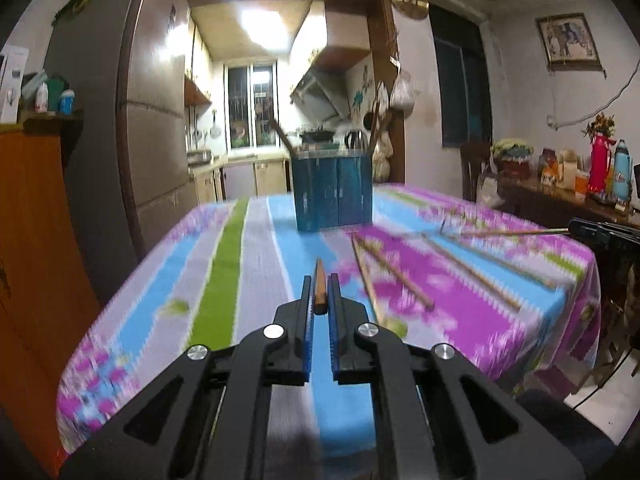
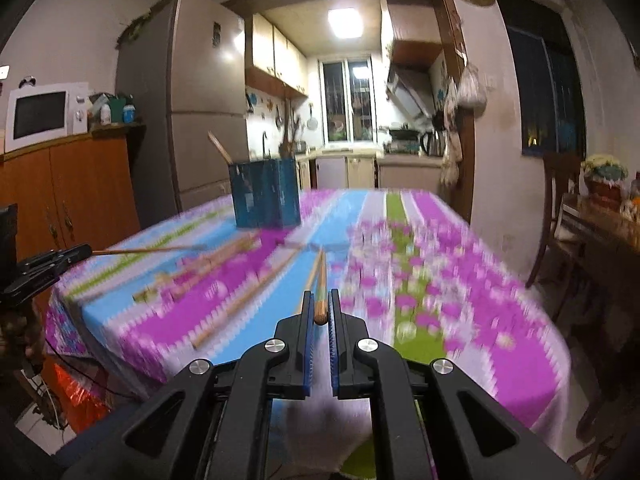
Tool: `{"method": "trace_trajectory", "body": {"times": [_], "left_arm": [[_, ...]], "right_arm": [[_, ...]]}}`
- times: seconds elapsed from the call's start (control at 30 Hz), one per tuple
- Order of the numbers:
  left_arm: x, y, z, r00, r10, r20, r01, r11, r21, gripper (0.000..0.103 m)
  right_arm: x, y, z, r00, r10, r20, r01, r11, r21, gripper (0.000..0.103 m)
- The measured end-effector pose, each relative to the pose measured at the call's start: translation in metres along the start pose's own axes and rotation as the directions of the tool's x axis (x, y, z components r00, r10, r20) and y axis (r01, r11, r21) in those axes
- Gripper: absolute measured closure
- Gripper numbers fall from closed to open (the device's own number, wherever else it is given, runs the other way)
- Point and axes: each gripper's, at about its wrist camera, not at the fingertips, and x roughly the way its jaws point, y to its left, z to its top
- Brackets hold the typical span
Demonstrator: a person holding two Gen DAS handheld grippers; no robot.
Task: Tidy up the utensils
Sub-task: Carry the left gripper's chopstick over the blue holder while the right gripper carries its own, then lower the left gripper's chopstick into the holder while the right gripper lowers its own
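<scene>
1 chopstick (image 1: 319, 288) clenched in left gripper (image 1: 319, 280) — another chopstick (image 2: 320, 300) in right gripper (image 2: 320, 296).

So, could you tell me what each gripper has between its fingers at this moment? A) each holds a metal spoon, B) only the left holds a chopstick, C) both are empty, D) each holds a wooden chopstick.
D: the left gripper is closed on a wooden chopstick, and the right gripper is closed on another chopstick, with the blue utensil holder ahead on the table.
</scene>
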Motion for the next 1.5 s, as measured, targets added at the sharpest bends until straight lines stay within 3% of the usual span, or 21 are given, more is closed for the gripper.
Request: {"method": "trace_trajectory", "body": {"times": [0.27, 0.4, 0.9, 1.1, 1.5], "left_arm": [[0.008, -0.003, 0.070, 0.991, -0.022, 0.129, 0.016, 0.999, 0.044, 0.098], [0.028, -0.006, 0.100, 0.989, -0.039, 0.145, 0.030, 0.998, 0.062, 0.098], [0.097, 0.000, 0.164, 0.995, -0.072, 0.071, 0.069, 0.997, 0.035, 0.098], [0.102, -0.003, 0.183, 0.995, -0.073, 0.065, 0.071, 0.997, 0.035, 0.098], [0.096, -0.003, 0.223, 0.996, -0.075, 0.049, 0.074, 0.997, 0.020, 0.098]], "right_arm": [[0.002, 0.001, 0.070, 0.997, 0.028, 0.067, -0.023, 0.997, -0.072, 0.095], [0.018, -0.001, 0.101, 0.997, 0.038, 0.070, -0.031, 0.995, -0.093, 0.095], [0.113, -0.024, 0.200, 0.997, 0.049, -0.057, -0.051, 0.998, -0.025, 0.095], [0.120, -0.006, 0.226, 0.998, 0.046, -0.040, -0.048, 0.997, -0.064, 0.095], [0.119, 0.014, 0.279, 0.993, 0.111, -0.038, -0.113, 0.993, -0.033, 0.095]]}}
